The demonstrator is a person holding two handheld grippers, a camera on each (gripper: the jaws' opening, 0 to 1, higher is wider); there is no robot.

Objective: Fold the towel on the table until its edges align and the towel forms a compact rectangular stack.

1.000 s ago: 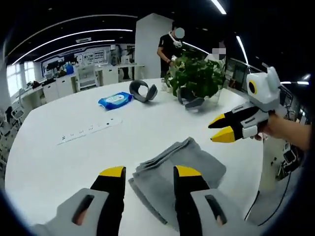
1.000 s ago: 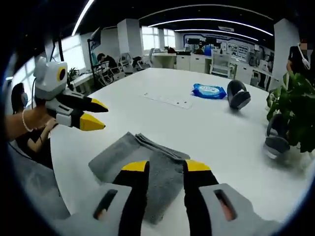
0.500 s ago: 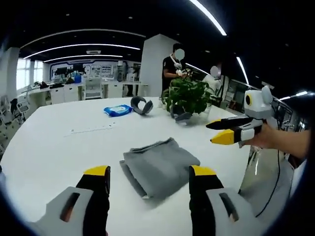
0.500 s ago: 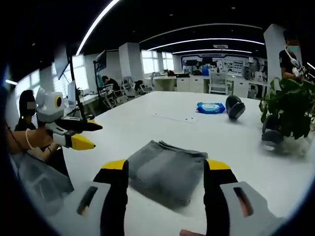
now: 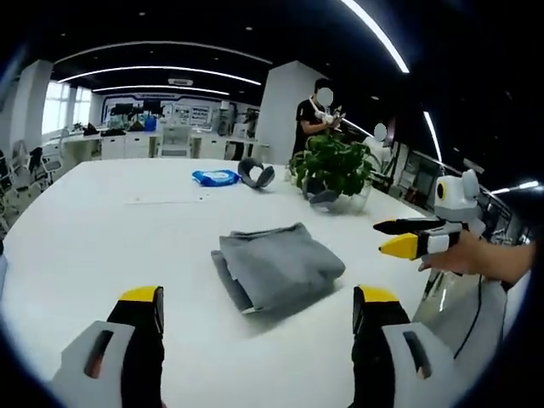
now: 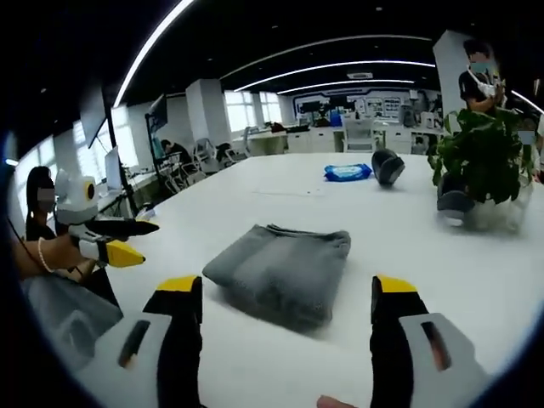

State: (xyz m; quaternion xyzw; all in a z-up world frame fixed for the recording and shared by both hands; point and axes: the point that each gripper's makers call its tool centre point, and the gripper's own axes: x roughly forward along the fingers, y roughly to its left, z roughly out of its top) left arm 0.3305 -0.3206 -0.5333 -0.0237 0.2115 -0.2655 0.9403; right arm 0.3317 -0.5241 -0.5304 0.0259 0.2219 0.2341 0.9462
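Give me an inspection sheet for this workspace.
Surface: white table, bare around the job.
Job's things: grey towel folded into a compact stack, lying free.
Clutter: blue packet, plant, dark headrests at the far side.
Grippers: left gripper open, empty, short of the towel; right gripper the same.
Cables: thin cable below the right hand.
Surroundings: office desks, chairs, people standing behind the plant.

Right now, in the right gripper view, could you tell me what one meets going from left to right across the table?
Left gripper → grey folded towel → blue wipes packet → dark headphones → potted plant.
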